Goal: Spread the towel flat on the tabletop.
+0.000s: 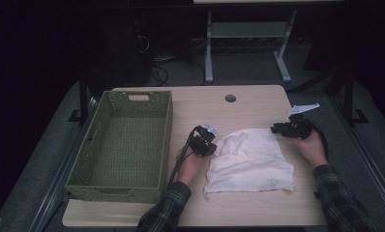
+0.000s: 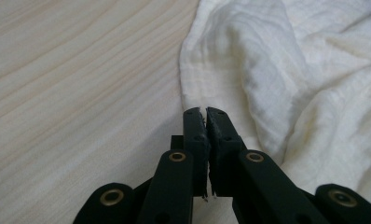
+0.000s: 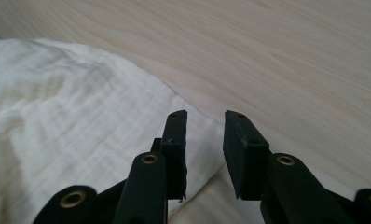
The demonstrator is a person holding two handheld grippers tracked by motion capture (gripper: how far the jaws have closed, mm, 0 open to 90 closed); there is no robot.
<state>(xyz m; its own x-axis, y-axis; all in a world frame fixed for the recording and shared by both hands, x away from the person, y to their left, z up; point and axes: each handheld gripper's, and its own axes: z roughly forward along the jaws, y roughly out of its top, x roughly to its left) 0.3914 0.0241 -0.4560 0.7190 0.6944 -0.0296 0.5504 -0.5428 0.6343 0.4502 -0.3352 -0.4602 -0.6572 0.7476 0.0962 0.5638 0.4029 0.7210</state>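
Item 1, nearest: my left gripper (image 2: 205,112). Jaws pressed together on a thin bit of the white cloth's (image 2: 286,70) edge; a sliver of fabric shows between the pads. Risk: the bite is very shallow, at the hem alone. I judge that a quick lift could pull the edge free and drop the corner back onto the tabletop (image 2: 72,84).

Item 2: my right gripper (image 3: 205,123). Jaws apart, nothing between them, poised over the cloth's (image 3: 72,126) far corner where it meets bare wood (image 3: 286,56). Risk: closing from here may catch only air, or pinch a double layer if the corner is folded under; I cannot tell from this angle whether it is.

Item 3: white cloth (image 1: 251,159), lying rumpled and roughly spread in the middle of the tabletop (image 1: 258,208), between my two hands. Risk: one side gripped and the other not means uneven tension. Any pull by the left alone would likely drag and bunch it rather than raise it flat.

Item 4: green woven basket (image 1: 125,145), empty, standing just beside my left hand (image 1: 188,166) at the left of the tabletop. Risk: my left hand sits close to its wall; a swing that way could knock the rim or snag trailing cloth on it.

Item 5, farthest: cable hole (image 1: 230,98) near the back edge. Well apart from the work; I judge no hazard.
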